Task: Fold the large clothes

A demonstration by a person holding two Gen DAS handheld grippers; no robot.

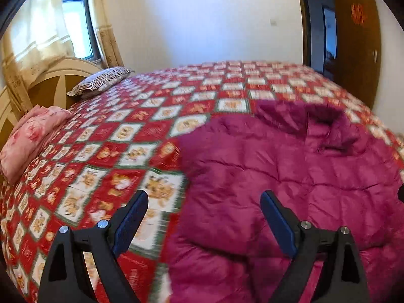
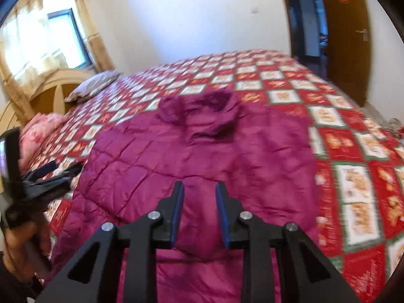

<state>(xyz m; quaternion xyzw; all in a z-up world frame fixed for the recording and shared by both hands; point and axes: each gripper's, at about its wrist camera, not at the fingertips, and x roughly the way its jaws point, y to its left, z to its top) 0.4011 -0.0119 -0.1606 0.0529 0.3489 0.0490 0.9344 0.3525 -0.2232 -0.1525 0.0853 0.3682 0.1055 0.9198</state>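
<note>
The magenta puffer jacket (image 2: pixel 202 151) lies flat on the red patterned bedspread (image 2: pixel 353 151), its collar pointing toward the far wall and its long axis running from the camera side away. The left gripper (image 1: pixel 204 197) hovers with fingers spread wide over the jacket's left edge; the right gripper (image 2: pixel 199 185) hovers over its lower middle, fingers parted, holding nothing. Only the right wrist view shows the whole jacket and the left hand (image 2: pixel 22 242). Motion blur softens details; the hem is cut off.
</note>
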